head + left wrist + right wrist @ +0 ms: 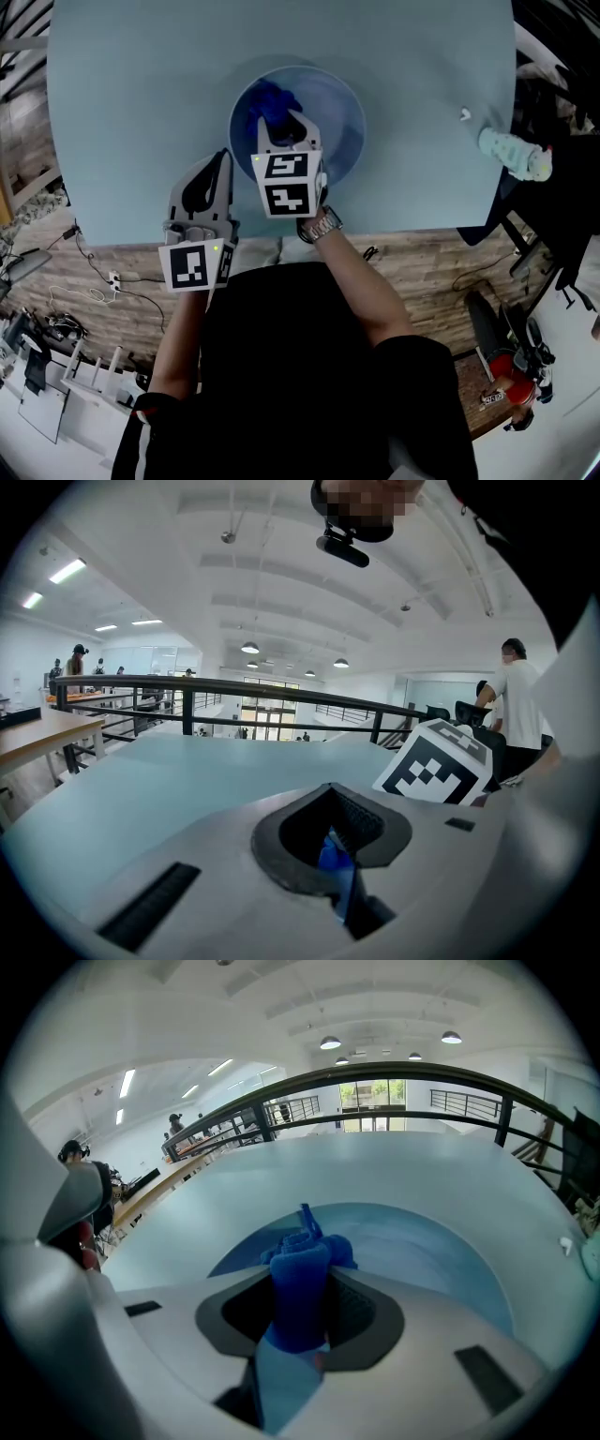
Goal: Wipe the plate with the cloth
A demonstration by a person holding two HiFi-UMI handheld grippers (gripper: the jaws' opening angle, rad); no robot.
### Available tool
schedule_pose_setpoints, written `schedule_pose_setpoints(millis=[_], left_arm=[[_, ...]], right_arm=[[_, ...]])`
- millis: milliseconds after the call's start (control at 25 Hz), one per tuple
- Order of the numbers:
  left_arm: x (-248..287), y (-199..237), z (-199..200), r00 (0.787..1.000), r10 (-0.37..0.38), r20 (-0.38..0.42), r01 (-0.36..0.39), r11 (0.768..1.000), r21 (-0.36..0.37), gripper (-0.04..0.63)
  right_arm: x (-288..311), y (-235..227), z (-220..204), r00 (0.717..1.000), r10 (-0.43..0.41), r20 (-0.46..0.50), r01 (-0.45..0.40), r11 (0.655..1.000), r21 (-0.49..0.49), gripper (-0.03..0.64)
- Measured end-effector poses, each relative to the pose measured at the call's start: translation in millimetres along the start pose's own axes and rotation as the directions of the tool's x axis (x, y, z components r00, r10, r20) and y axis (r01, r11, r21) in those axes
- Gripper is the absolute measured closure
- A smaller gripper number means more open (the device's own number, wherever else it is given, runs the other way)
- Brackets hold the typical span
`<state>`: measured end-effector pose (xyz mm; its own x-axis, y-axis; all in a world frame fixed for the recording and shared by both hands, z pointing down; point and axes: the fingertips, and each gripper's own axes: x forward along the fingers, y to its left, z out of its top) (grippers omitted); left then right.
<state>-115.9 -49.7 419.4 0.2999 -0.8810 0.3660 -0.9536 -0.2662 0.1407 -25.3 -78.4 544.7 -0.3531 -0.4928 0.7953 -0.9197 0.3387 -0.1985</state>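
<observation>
Wiping step: the right gripper (292, 116) pinches the cloth (265, 101) on the plate (345, 122), upper centre; next, sweep across. Left gripper (223, 157) fingers are pressed together.

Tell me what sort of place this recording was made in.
Probably a big open-plan workshop or office on an upper floor: a black metal railing edges the level, round pendant lamps hang from a high arched white ceiling, and people stand by a long wooden workbench.
</observation>
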Motion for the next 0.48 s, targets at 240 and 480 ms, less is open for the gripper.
schedule_pose_setpoints(millis=[240,480], left_arm=[[4,-6,-1,1.000,-0.025,-0.013,0.025,1.000,0.013,0.594],[15,-16,4,0.998,-0.055,-0.010,0.055,0.998,0.017,0.594]], right_arm=[[-5,-12,-2,1.000,-0.027,-0.001,0.027,0.999,0.025,0.497],[-11,-35,-6,0.998,-0.070,-0.005,0.070,0.995,0.066,0.497]])
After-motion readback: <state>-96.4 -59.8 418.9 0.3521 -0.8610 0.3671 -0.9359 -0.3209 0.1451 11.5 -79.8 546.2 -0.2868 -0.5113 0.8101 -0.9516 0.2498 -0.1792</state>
